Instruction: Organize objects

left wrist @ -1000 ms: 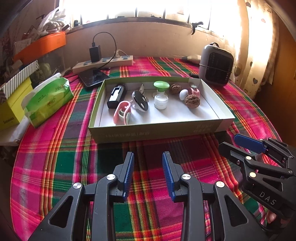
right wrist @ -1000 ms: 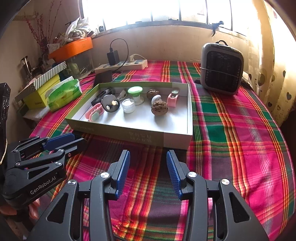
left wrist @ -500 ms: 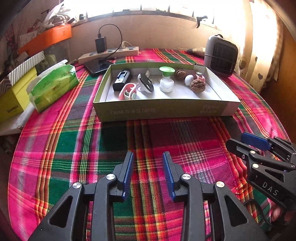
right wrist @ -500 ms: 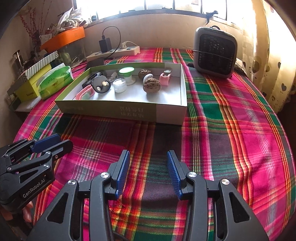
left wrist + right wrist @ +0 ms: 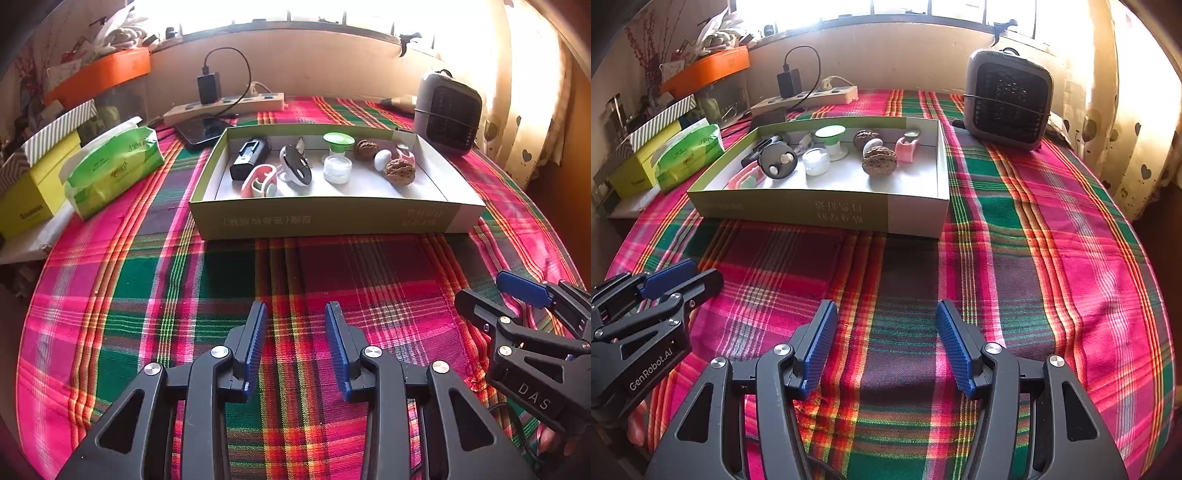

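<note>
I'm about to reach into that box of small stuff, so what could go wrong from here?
1. The walnut and white egg-shaped piece are round and touch each other, so nudging one may roll both.
2. The green-capped bottle stands upright close to the white jar; a wide-open right gripper could topple it.
3. The box looks light and might slide on the tablecloth.

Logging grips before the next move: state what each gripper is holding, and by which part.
Nothing is held. The left gripper and the right gripper are both open over the tablecloth, short of the box.
</note>
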Available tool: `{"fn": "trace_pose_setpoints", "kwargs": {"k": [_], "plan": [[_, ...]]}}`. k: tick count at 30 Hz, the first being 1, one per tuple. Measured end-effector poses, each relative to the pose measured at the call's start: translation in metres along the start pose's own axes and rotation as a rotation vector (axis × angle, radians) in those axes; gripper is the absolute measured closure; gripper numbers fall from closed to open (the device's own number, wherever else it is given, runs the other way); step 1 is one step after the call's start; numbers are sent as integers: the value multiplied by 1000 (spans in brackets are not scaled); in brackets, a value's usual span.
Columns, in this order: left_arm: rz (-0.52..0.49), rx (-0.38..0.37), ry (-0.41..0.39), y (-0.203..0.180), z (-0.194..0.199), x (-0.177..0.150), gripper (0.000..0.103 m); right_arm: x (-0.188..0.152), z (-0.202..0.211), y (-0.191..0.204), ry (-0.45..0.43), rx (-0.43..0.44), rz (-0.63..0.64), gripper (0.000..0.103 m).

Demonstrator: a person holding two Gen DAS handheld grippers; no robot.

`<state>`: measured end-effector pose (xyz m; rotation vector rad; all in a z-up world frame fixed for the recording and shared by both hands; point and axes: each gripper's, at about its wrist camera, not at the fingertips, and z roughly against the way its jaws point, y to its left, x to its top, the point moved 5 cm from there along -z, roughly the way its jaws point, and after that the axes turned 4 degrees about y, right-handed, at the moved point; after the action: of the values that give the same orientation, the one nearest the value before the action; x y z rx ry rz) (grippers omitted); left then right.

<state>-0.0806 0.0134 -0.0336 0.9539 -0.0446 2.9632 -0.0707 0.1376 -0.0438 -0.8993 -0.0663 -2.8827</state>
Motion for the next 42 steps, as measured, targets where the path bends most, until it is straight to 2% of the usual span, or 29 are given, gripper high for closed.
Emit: {"fn": "trace_pose_setpoints", "kwargs": {"k": [42], "plan": [[0, 2, 0, -1, 0, -1, 72, 0, -1, 0, 1, -5, -3, 43]]}}
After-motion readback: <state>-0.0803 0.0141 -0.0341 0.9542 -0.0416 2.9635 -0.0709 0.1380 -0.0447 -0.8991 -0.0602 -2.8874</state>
